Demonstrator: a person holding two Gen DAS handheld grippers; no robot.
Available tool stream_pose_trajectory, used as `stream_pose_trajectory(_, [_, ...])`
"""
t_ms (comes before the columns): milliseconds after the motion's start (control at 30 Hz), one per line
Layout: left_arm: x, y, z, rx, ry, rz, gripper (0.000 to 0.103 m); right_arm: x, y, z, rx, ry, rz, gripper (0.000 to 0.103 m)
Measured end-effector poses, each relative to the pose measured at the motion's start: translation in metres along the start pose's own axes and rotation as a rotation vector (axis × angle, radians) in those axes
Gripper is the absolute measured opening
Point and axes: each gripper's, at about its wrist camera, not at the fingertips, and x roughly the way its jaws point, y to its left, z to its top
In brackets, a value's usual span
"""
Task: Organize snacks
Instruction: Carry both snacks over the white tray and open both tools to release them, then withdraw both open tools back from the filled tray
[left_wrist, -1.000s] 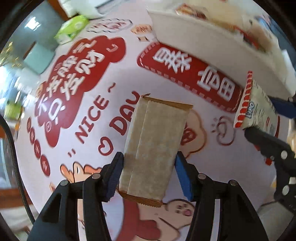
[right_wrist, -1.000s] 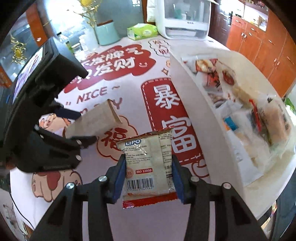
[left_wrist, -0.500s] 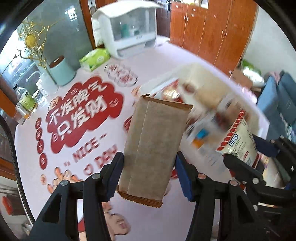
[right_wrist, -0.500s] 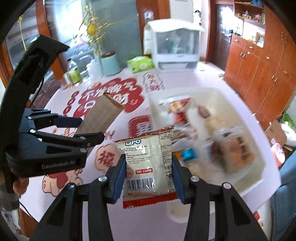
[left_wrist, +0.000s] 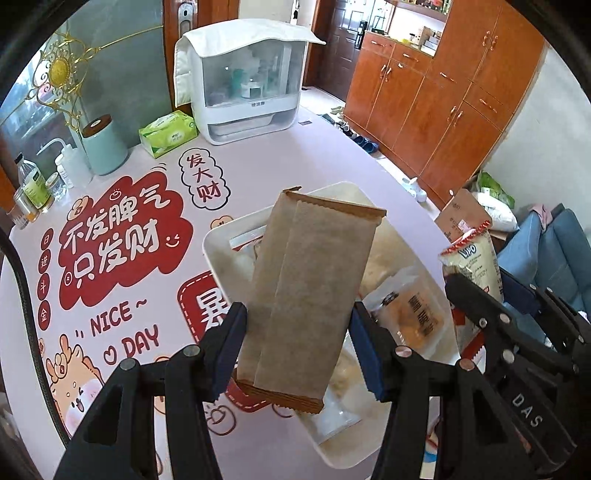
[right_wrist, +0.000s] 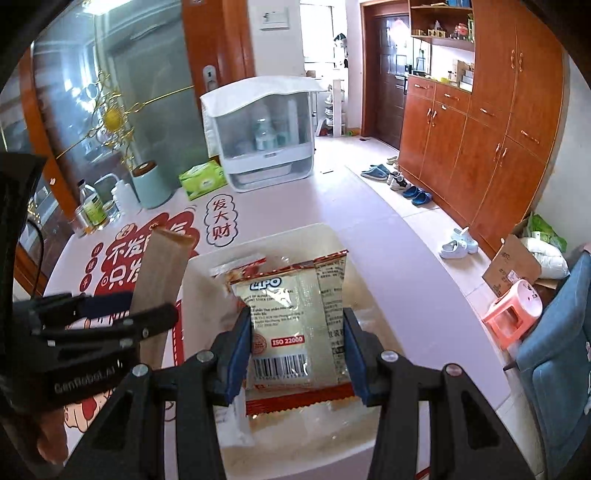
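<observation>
My left gripper is shut on a plain brown paper snack packet, held up above the white tray. My right gripper is shut on a white LIPO biscuit packet with red edges, also raised over the tray. In the left wrist view the LIPO packet and the right gripper show at the right. The right wrist view has the brown packet and the left gripper at the left. Several wrapped snacks lie in the tray.
The table wears a pink cloth with red lettering. At its far end stand a white covered rack, a green tissue pack, a teal canister and bottles. Wooden cabinets and a pink stool lie to the right.
Both grippers have risen with their packets and tilted up, so the room's far end shows. The tray has slid from the top right to beneath the packets.
</observation>
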Motion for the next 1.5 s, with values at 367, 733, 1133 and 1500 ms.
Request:
stream_pose_trajectory(367, [-0.018, -0.003, 0.003, -0.052, -0.079, 0.055, 0.099, 0.012, -0.018, 0.022, 0.007, 0.025, 0.008, 0.052])
stream_pose_trajectory(733, [-0.035, 0.013, -0.010, -0.112, -0.110, 0.193, 0.099, 0.019, -0.011, 0.026, 0.010, 0.040, 0.070, 0.063])
stream_pose_trajectory(1133, [-0.062, 0.017, -0.028, -0.166, -0.149, 0.232, 0.099, 0.011, 0.005, 0.020, -0.037, 0.048, 0.136, 0.064])
stream_pose_trajectory(1500, [-0.081, 0.012, -0.053, -0.190, -0.173, 0.279, 0.100, -0.001, 0.008, -0.004, -0.045, 0.081, 0.169, 0.066])
